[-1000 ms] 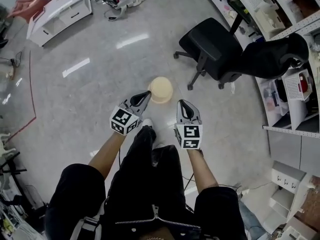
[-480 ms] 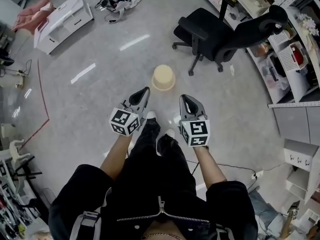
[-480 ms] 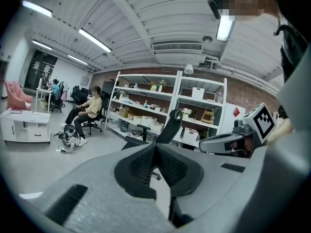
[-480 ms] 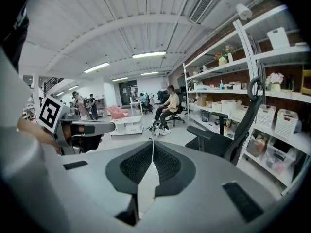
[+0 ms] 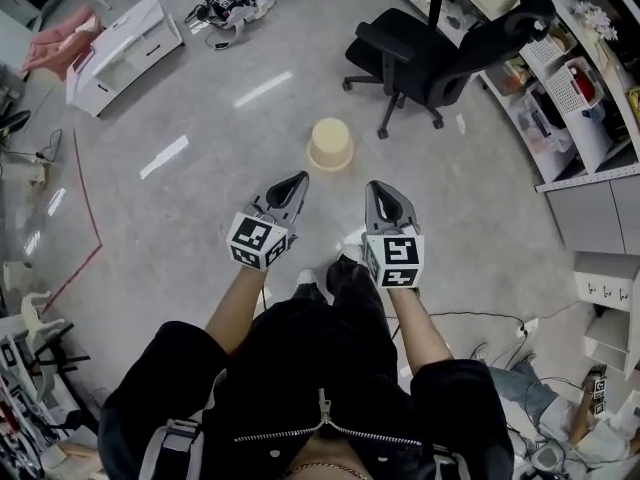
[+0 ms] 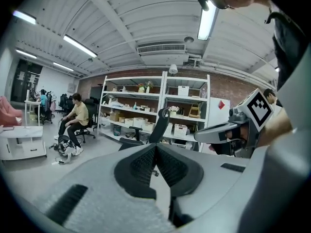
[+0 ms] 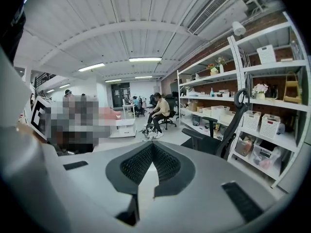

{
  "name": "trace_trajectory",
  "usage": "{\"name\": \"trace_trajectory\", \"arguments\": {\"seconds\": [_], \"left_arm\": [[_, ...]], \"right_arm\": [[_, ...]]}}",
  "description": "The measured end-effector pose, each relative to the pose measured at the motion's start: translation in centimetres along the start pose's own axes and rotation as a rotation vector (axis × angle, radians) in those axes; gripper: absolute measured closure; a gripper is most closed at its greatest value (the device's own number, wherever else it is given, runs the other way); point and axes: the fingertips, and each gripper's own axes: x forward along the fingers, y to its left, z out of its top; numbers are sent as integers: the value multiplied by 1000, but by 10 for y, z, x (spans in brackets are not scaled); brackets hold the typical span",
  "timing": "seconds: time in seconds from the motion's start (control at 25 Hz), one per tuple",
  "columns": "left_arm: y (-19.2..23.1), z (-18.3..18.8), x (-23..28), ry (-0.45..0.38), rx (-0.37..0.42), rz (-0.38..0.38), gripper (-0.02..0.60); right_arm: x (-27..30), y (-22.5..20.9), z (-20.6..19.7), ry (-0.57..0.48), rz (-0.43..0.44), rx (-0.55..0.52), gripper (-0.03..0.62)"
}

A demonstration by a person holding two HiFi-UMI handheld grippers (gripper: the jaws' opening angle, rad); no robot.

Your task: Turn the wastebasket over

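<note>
The cream wastebasket [image 5: 330, 143] stands on the grey floor ahead of me in the head view, base upward and rim on the floor. My left gripper [image 5: 300, 180] is held at waist height, short of the basket and to its left, jaws shut with nothing in them. My right gripper [image 5: 374, 189] hangs beside it, to the basket's right and nearer me, also shut and empty. In the left gripper view the left gripper [image 6: 155, 149] has its pads together; the right gripper view shows the right gripper [image 7: 152, 147] closed likewise. The basket is out of both gripper views.
A black office chair [image 5: 430, 53] stands right of the basket. Shelving with bins [image 5: 570, 88] lines the right side. A white low cabinet [image 5: 120, 43] sits far left. A seated person [image 6: 77, 118] is at the far side of the room. Cables [image 5: 480, 323] trail at my right.
Both grippers have risen and drawn back from the wastebasket, which now lies farther ahead on the floor. I have straightened up; the jaws stayed shut.
</note>
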Motion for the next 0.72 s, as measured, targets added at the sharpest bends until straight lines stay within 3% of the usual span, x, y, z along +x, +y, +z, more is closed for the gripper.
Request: {"name": "trace_trajectory", "arguments": {"seconds": [0.36,0.72], "left_arm": [[-9,1,-51,-26,22,-15,577],[-8,6,-78,-52,14,-22,577]], "right_arm": [[-24,56,1,-31,-4,-1,585],[-30,86,6,-45,1,-26,585]]}}
